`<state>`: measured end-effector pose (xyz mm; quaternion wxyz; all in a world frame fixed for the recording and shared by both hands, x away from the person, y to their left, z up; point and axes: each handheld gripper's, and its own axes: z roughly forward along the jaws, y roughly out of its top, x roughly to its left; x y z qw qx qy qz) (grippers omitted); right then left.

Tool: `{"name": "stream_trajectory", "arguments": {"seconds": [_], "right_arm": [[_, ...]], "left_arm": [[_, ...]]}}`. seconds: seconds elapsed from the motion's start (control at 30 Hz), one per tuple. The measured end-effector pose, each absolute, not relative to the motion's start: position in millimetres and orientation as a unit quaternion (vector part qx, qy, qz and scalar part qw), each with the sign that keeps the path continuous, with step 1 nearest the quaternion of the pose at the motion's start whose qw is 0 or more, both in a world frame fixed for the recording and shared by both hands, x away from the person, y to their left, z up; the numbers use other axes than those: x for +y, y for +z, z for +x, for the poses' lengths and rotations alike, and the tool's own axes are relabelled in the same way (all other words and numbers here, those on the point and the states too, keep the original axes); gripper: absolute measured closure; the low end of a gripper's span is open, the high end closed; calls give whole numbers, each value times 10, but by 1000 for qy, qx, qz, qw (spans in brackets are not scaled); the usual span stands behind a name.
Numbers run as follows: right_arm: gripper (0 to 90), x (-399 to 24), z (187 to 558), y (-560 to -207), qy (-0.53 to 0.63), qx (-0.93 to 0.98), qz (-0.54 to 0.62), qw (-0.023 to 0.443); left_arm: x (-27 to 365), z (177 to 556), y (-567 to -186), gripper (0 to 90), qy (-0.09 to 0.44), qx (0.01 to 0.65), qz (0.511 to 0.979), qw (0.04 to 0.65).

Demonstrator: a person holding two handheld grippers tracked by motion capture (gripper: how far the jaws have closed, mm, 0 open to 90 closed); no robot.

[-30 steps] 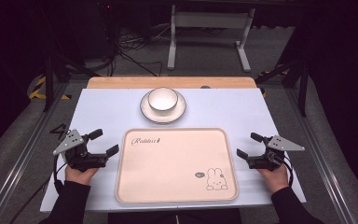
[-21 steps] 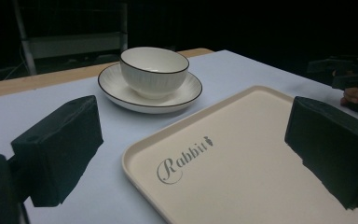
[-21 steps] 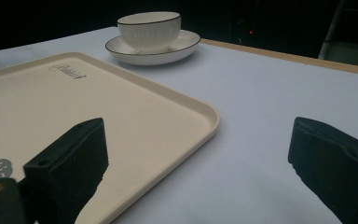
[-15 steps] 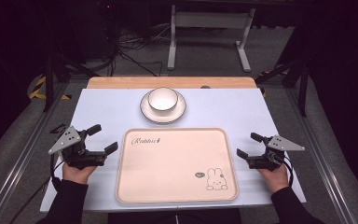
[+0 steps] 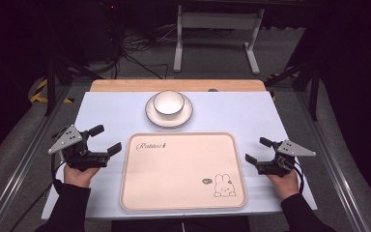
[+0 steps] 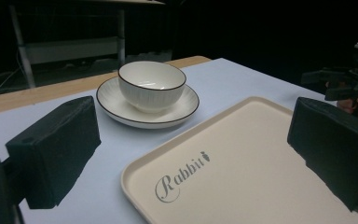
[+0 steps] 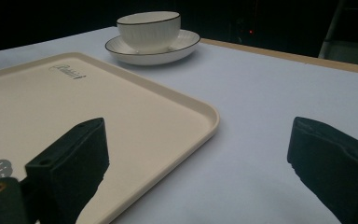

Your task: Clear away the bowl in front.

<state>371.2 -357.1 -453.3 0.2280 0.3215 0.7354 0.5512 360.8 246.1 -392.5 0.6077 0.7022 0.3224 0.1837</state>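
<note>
A: Fingers on both sides spread wide, nothing between them. Left gripper (image 5: 104, 138) is off the left edge of the tray (image 5: 183, 193), right gripper (image 5: 257, 150) just off the right edge.

B: Change from a second ago?

A: Left one only. It has lifted and swung, jaws now angled up-table toward the bowl (image 5: 168, 102); half a second back it sat lower and further out. Right one hasn't moved.

B: Meaning?

A: Looks like the left is lining up for the crockery, so I'd call this the very start of a reach. No contact yet.

B: Where's the bowl?

A: Far centre of the table (image 5: 106, 116), sitting upright in the middle of its saucer (image 5: 150, 112), well apart from both grippers, just beyond the tray's far edge.

B: Contents?

A: Bowl appears empty from the left gripper view (image 6: 152, 78). Saucer holds the bowl alone. Tray carries nothing, just the printed "Rabbit" script and a bunny drawing.
</note>
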Motion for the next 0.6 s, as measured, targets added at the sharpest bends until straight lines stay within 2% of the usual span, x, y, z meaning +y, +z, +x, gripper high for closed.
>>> {"name": "stream_trajectory", "arguments": {"seconds": [0.23, 0.6], "right_arm": [[58, -3575, 3714, -4534, 553, 734, 322, 228], [58, -3580, 3716, -4535, 555, 732, 323, 227]], "left_arm": [[2400, 3635, -3771, 38, 178, 322, 722, 586], [2247, 3784, -3626, 45, 164, 307, 719, 602]]}}
